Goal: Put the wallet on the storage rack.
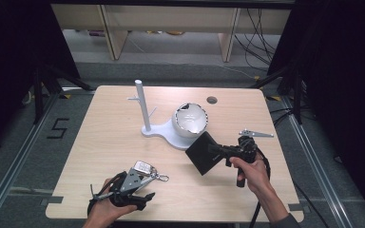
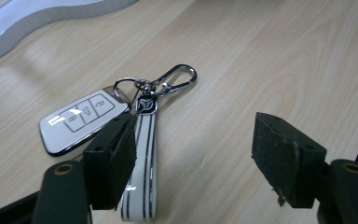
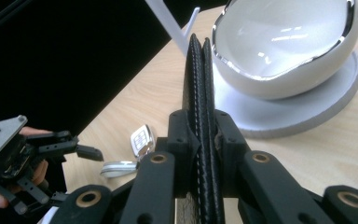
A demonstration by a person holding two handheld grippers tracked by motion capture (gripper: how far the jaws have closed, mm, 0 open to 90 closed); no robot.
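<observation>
A white car key fob (image 2: 77, 121) lies flat on the wooden table with a white striped strap (image 2: 142, 158) and a silver carabiner (image 2: 177, 79) on its ring. My left gripper (image 2: 200, 158) hovers just over it, open; the strap runs beside the left pad without being pressed. In the high view the fob (image 1: 143, 166) sits at the front left by the left gripper (image 1: 147, 186). My right gripper (image 1: 221, 151) is shut on a black leather wallet (image 1: 200, 153), held off the table in front of the white bowl (image 1: 190, 118). The wallet (image 3: 198, 70) stands edge-on between the jaws.
The bowl rests on a white stand base (image 1: 164, 133) with an upright post (image 1: 141, 107) and small pegs. A round cable hole (image 1: 212, 100) sits near the table's far edge. Bare tabletop (image 1: 104, 142) stretches to the left. Wooden furniture legs stand beyond the table.
</observation>
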